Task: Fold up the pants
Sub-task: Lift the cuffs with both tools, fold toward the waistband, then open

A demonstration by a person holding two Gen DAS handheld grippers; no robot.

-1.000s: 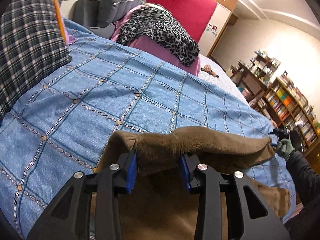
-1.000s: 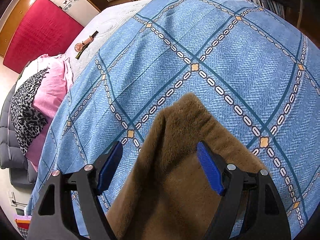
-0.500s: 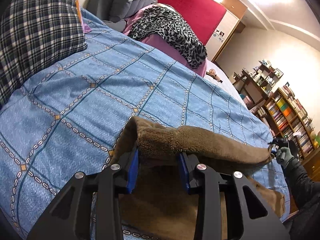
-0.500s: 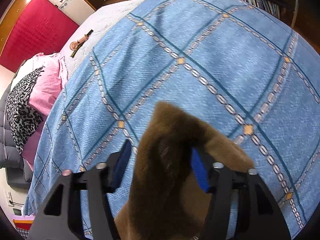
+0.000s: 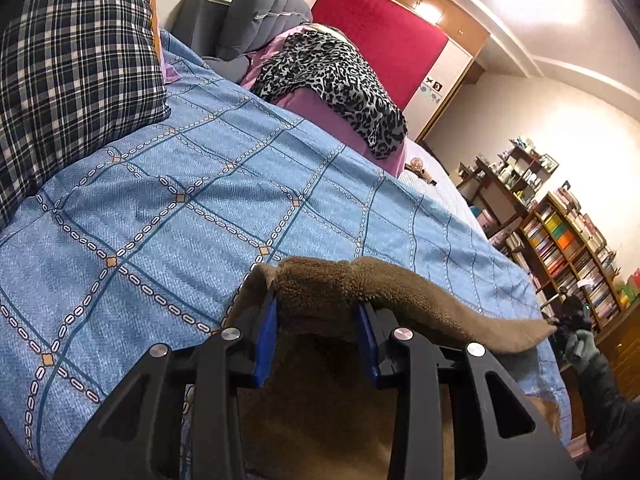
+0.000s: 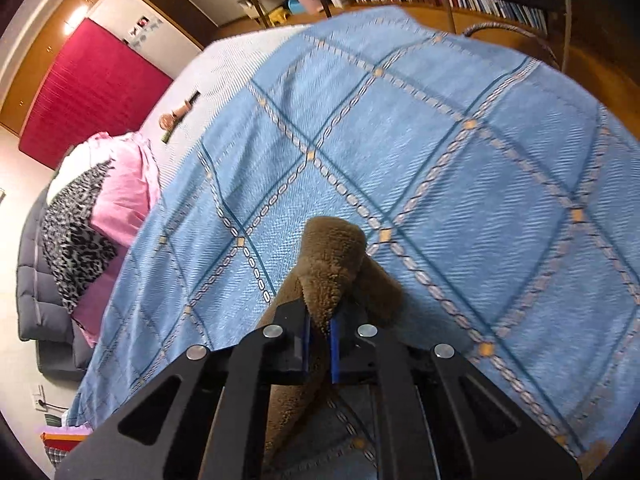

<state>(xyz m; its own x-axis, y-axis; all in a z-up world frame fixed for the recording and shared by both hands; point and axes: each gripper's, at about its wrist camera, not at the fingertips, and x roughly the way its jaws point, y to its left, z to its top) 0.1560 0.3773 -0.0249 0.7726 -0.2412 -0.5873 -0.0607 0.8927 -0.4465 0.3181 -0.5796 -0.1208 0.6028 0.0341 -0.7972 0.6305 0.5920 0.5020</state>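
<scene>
The right claw (image 6: 320,330) is clamped on a bunched fold of the brown fleece pants (image 6: 334,264), lifted above the blue quilt (image 6: 460,184) ahead of it (a pink and leopard-print pile (image 6: 92,224) lies far left)

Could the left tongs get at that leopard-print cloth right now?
Probably not: the left tongs are shut on the brown pants, and the leopard-print cloth lies far across the blue bedspread.

Both wrist cameras look forward and down, close above the blue bedspread (image 5: 168,216); both views share it and the red panel (image 6: 88,92), upper left.
</scene>
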